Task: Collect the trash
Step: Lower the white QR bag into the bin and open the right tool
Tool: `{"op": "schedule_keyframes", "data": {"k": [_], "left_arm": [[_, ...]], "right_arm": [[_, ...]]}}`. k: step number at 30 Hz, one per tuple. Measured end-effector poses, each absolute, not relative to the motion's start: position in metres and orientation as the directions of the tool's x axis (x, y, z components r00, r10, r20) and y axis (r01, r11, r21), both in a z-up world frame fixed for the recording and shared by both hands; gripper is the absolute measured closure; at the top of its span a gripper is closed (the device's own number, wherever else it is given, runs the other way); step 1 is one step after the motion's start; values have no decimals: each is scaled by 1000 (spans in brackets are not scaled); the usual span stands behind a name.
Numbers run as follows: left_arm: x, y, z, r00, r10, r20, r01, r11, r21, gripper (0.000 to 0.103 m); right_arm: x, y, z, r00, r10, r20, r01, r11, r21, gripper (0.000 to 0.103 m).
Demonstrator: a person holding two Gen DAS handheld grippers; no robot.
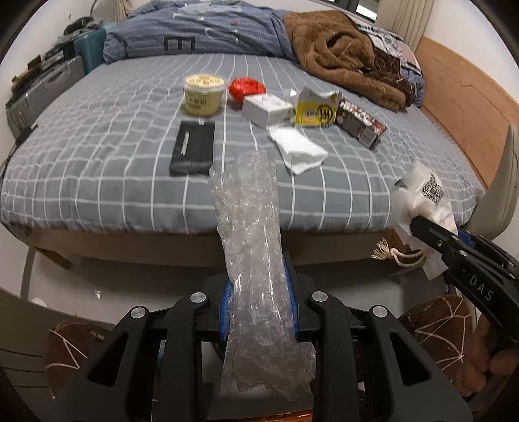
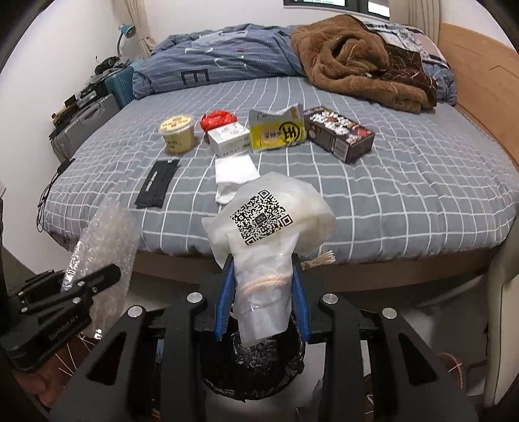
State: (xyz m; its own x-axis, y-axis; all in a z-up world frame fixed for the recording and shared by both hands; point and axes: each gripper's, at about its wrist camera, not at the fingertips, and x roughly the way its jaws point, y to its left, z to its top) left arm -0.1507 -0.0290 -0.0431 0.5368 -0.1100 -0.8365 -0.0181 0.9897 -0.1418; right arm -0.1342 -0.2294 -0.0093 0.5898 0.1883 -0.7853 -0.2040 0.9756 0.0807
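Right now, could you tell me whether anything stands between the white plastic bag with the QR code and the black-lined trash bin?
Nothing visible does. The right gripper holds the white plastic bag with the QR code directly above the black-lined trash bin, whose mouth looks open in the right wrist view.

A home bedroom: a bed (image 2: 405,181) in grey checked sheets fills the room, rumpled duvet (image 2: 227,55) at twelve o'clock, suitcases (image 2: 87,126) at ten, curtains (image 2: 421,16) at one.
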Motion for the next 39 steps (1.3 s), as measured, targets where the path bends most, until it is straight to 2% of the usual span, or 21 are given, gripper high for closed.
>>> {"op": "schedule_keyframes", "data": {"k": [39], "left_arm": [[-140,-1,-196,342,-75,-937,-107,987,-119,77]], "right_arm": [[-120,-202,-187,305,149,-941,-210,974,86,72]]}}
